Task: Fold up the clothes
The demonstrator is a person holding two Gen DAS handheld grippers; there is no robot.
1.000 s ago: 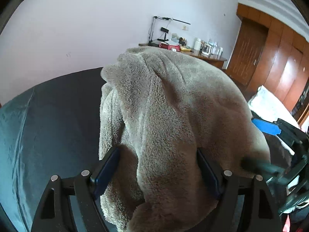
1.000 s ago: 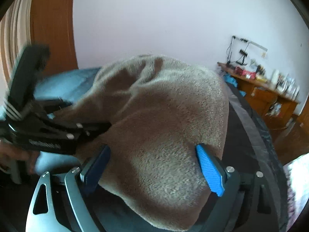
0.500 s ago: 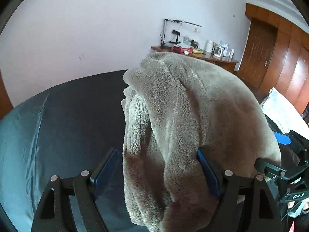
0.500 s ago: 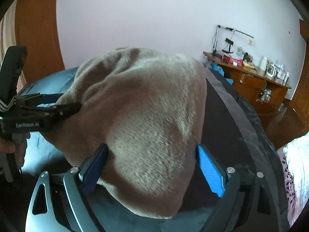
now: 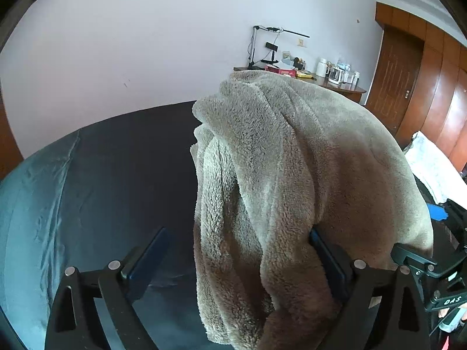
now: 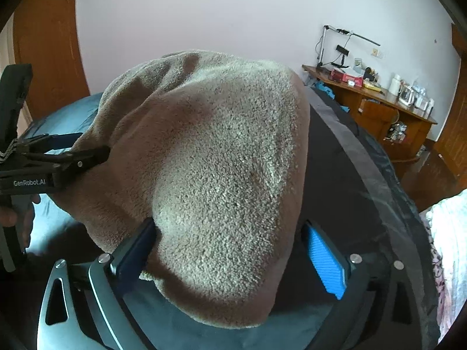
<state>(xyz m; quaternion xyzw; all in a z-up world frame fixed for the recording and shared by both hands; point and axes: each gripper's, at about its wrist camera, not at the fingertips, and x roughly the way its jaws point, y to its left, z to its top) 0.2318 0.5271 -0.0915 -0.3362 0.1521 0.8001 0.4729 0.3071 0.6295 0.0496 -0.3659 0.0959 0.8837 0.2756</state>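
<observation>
- Fluffy beige fleece garment [image 5: 306,175] is bunched over the dark blue bedsheet [image 5: 111,169].
- Left gripper [image 5: 236,265]: jaws opening, fleece draped between, against the right pad only.
- Right gripper [image 6: 230,259]: jaws opening, garment between them, unclamped.

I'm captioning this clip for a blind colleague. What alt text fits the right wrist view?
A fluffy beige garment is heaped on a dark bedcover, lying between the opening jaws of the right gripper. The left gripper reaches the garment's left side; a cluttered wooden desk stands against the pale wall.
</observation>
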